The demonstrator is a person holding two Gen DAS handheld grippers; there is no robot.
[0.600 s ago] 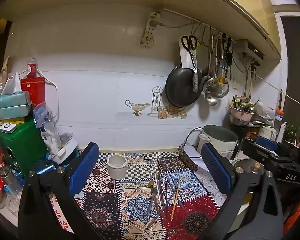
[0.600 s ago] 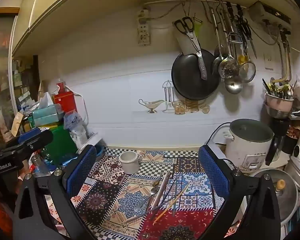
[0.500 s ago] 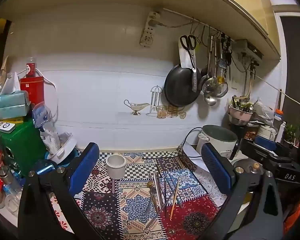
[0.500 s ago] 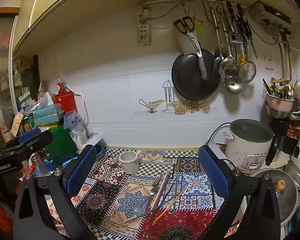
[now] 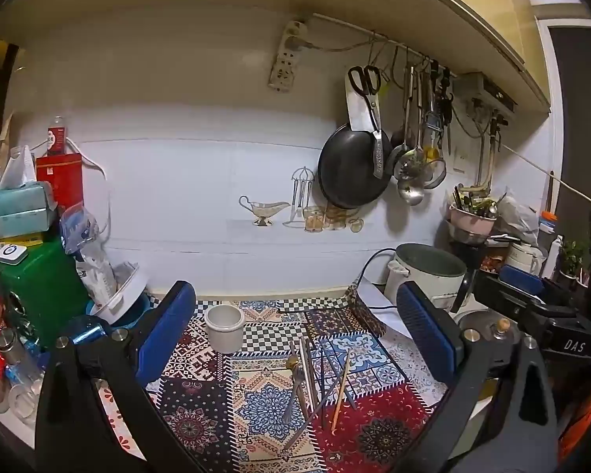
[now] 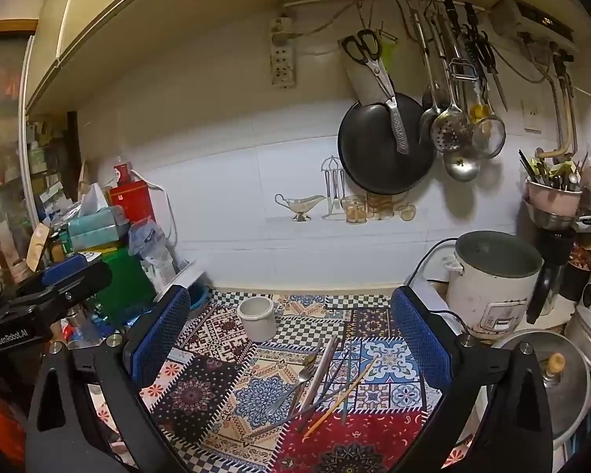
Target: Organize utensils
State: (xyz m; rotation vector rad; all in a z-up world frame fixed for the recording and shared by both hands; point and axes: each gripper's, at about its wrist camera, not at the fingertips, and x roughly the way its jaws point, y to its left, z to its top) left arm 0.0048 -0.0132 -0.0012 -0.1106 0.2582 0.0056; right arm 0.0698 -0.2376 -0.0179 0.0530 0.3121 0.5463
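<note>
A loose pile of utensils (image 5: 315,382), with metal chopsticks, a fork, a spoon and a wooden chopstick, lies on the patterned patchwork mat (image 5: 256,406). It also shows in the right wrist view (image 6: 319,382). A white ceramic cup (image 5: 223,328) stands upright behind the pile, also seen from the right wrist (image 6: 257,318). My left gripper (image 5: 295,339) is open and empty, held above the mat. My right gripper (image 6: 291,343) is open and empty, also above the mat. Each gripper shows at the edge of the other's view.
A white rice cooker (image 6: 492,280) with a black cord stands at the right. A green box (image 5: 27,280) stacked with tissue packs and a bag crowds the left. A pan (image 6: 386,146), scissors and ladles hang on the wall. A lidded pot (image 6: 547,374) sits front right.
The left wrist view has shifted slightly; the scene drifts a little left and down. The right gripper has hardly moved. Both grippers stay open.
</note>
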